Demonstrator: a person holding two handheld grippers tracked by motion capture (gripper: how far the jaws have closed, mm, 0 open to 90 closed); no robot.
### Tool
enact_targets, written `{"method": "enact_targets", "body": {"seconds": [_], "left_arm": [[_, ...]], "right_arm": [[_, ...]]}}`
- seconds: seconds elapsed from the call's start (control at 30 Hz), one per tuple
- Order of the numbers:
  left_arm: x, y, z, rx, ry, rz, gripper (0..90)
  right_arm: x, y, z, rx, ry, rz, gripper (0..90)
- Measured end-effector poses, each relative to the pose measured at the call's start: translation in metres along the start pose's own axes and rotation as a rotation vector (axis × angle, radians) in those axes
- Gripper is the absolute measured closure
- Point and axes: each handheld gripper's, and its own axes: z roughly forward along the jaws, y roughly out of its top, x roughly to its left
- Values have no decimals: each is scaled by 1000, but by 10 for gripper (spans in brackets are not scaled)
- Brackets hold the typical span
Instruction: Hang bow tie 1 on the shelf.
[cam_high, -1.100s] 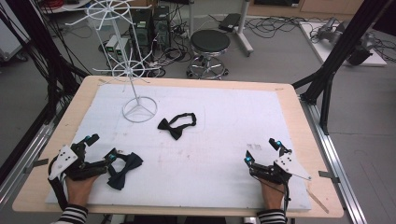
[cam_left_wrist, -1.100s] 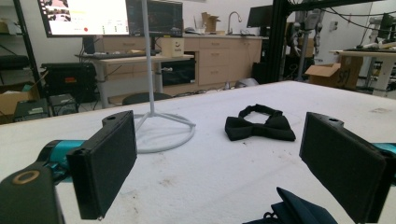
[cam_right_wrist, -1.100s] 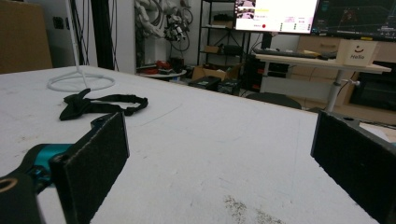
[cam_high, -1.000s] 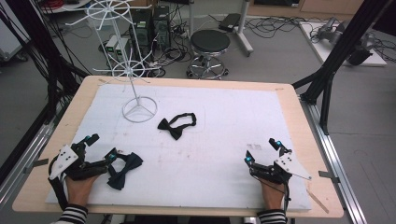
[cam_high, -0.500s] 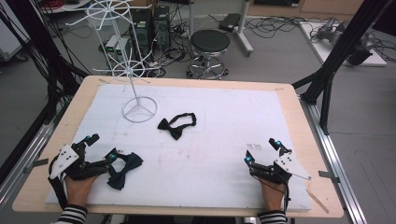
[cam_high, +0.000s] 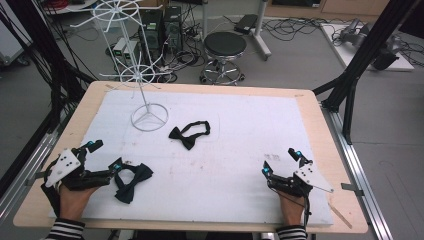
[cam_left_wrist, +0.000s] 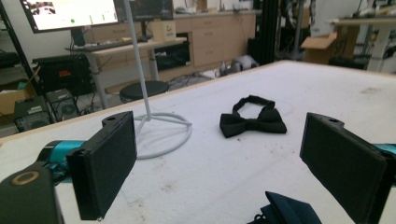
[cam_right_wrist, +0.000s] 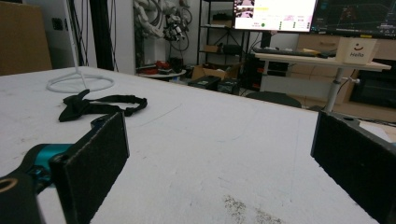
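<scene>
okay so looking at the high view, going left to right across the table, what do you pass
Left gripper → dark bow tie lying by it → white wire stand → black bow tie near the middle → right gripper.

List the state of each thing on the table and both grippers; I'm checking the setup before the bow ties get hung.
Left gripper: open, holding nothing, near bow tie just off its jaws.
Right gripper: open, holding nothing, on the table.
Near bow tie: lying flat, crumpled, not gripped.
Far bow tie: lying flat, strap looped, untouched.
Rack: upright, nothing hanging on it.
</scene>
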Motion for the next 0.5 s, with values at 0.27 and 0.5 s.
{"method": "enact_targets", "body": {"seconds": [0.27,0.5], "left_arm": [[-1,20,-6,57,-46,27,114],[-6,37,-6,184,-98,51,114]], "right_arm": [[0,0,0,-1,1,1,35],[0,0,0,2,2,17,35]]}}
